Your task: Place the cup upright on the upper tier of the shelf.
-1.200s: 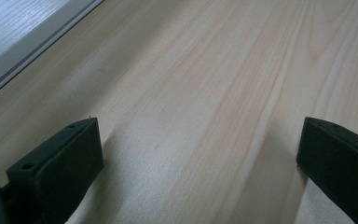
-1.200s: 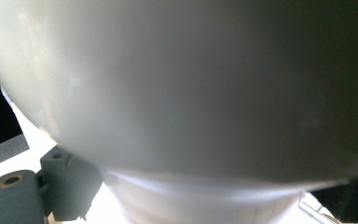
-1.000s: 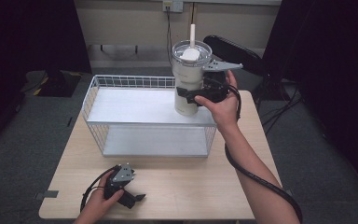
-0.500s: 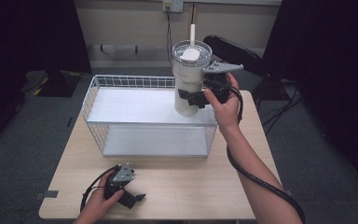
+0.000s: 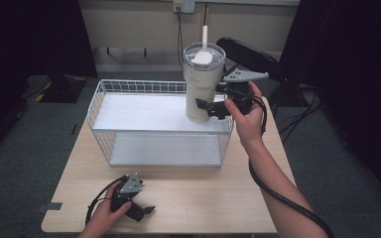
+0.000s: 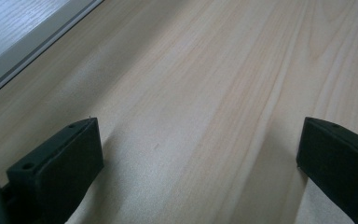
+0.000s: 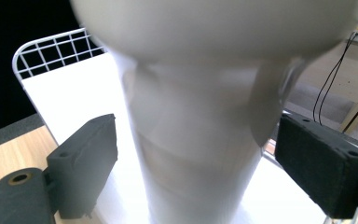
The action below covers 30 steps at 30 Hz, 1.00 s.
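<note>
Standing in the upper middle of the high view, a tall white tumbler [image 5: 202, 87] with a clear lid and a straw rests upright on the white floor of a wire basket [image 5: 104, 99], at the basket's far right corner. The right tool [image 5: 213, 106], held in the person's right hand [image 5: 245, 116], sits at the tumbler's lower right side. In the right gripper view its two black jaws stand spread on either side of the tumbler [image 7: 196, 154], with a gap showing at each side, so the tool is released and grips nothing.

The left tool [image 5: 141, 210] lies low on the worktop [image 5: 203, 193] at the lower left of the frame, jaws parted over bare wood, holding nothing.

Judging from this, the step in hand is either gripping or letting go of the tumbler. To grip well, the jaws should close squarely on the narrow lower body, below the wide upper part, keeping the cup upright so the straw and lid stay level. To let go well, the tool should draw straight back toward the right.

The basket's right wire wall sits just beside the tumbler and leaves little room there. The basket floor to the left is open, as is the worktop along the bottom of the frame.
</note>
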Each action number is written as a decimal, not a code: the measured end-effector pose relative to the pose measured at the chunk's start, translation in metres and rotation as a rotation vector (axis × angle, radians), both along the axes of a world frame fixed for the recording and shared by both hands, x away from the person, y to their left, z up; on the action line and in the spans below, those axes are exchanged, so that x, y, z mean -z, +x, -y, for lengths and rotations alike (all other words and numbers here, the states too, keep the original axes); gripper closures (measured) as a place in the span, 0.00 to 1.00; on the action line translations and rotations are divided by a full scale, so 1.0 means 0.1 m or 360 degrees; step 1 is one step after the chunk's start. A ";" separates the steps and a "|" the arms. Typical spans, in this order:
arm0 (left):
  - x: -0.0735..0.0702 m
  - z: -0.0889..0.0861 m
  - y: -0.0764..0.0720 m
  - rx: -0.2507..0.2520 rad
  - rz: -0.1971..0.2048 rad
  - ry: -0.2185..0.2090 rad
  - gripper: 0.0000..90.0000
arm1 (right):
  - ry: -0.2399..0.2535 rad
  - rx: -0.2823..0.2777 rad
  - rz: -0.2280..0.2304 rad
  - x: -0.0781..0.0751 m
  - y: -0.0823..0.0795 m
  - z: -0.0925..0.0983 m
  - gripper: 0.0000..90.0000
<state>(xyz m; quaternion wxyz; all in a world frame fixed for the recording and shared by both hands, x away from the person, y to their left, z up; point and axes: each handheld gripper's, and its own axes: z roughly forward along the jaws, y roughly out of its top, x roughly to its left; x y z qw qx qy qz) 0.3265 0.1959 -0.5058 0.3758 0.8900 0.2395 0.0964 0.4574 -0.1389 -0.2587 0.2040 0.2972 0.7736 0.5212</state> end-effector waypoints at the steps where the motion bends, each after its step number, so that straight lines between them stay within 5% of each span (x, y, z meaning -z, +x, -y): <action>1: 0.00 0.00 0.00 0.0001 0.0000 0.0002 0.00 | -0.0008 -0.0001 -0.0001 0.00 -0.03 0.02 0.15; 12: 0.00 0.00 0.00 0.0001 0.0001 0.0001 0.00 | 0.0000 -0.0065 -0.0017 -0.01 -0.23 0.13 0.15; 30: 0.00 0.00 0.00 0.0000 0.0000 0.0003 0.00 | 0.0007 -0.0278 -0.0052 0.20 -0.58 0.14 0.15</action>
